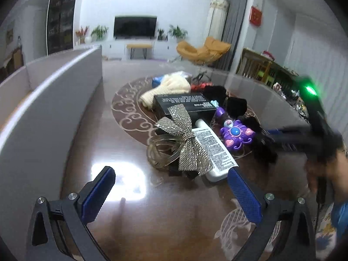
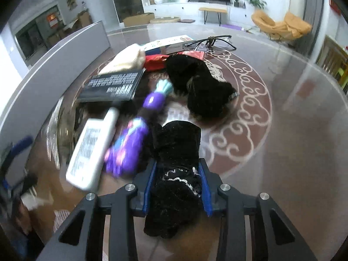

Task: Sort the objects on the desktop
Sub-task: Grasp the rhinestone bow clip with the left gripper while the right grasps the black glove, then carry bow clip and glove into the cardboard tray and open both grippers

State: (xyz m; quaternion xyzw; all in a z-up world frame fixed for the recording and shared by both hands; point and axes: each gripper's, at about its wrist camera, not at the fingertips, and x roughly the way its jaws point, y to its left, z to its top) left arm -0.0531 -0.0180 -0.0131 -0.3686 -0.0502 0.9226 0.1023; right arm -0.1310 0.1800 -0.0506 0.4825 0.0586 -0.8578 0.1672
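Right gripper [image 2: 177, 187] clamped on black sock [image 2: 176, 152]; left gripper [image 1: 171, 193] wide open, empty, white tube [image 1: 214, 150] at one o'clock.

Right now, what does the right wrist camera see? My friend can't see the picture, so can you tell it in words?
The right gripper has its blue fingers squeezed on a black sock. Beyond it on the shiny table lie a white tube, a purple toy, a black box, black fuzzy cloth and glasses.
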